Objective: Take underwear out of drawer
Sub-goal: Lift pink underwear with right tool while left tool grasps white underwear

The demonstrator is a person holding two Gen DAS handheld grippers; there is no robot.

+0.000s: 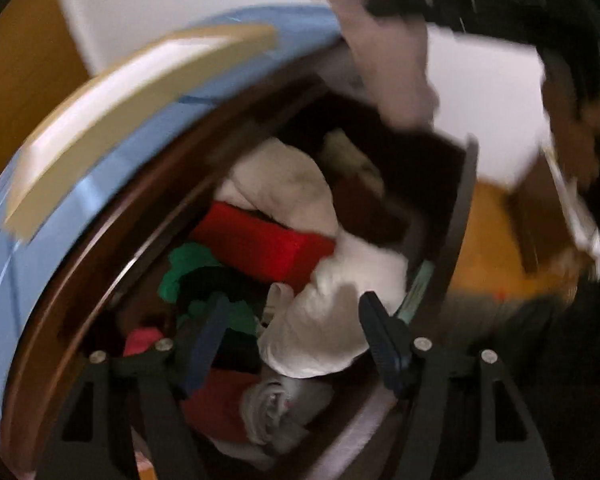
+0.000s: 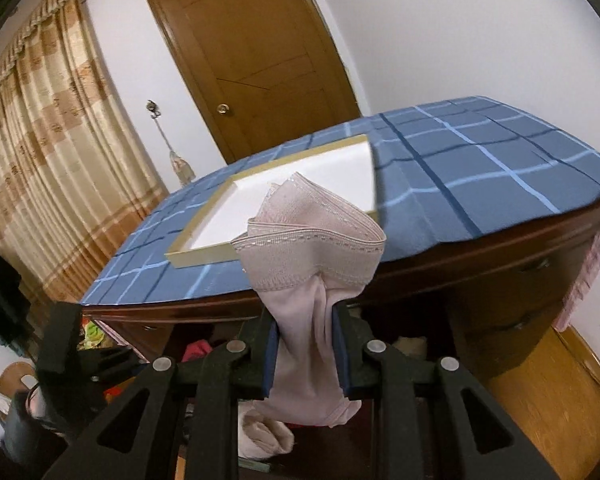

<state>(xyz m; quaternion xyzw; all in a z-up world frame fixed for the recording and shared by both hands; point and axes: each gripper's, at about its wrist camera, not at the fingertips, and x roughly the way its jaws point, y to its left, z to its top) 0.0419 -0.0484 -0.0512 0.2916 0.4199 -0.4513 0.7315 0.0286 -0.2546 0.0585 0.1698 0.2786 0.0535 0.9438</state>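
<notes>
My right gripper (image 2: 306, 354) sits closest to the lens, its fingers (image 2: 271, 360) clamped on the pale pink underwear (image 2: 312, 248). The waistband stands up above the pads and the rest hangs down below them. The garment is already lifted above the open drawer (image 2: 404, 344), level with the front edge of the worktop (image 2: 480, 160) with its blue checked cloth. A shallow white tray (image 2: 300, 176) lies on that cloth just behind the garment, and I judge it the likely place to set the piece down.

To finish this step well, I would keep the pinch firm and carry the garment up and forward until the hanging tail clears the worktop edge. It could otherwise drag on the wood and pull loose. The grip is on the middle of the fabric, so the cloth will swing; a slow, steady move suits it.

My left gripper (image 1: 292, 332) hangs over the drawer's heap of clothes (image 1: 284, 216), fingers apart and nothing between them. That view is blurred. I would hold it clear of the right hand's path, ready over the white bundle (image 1: 332, 320).
</notes>
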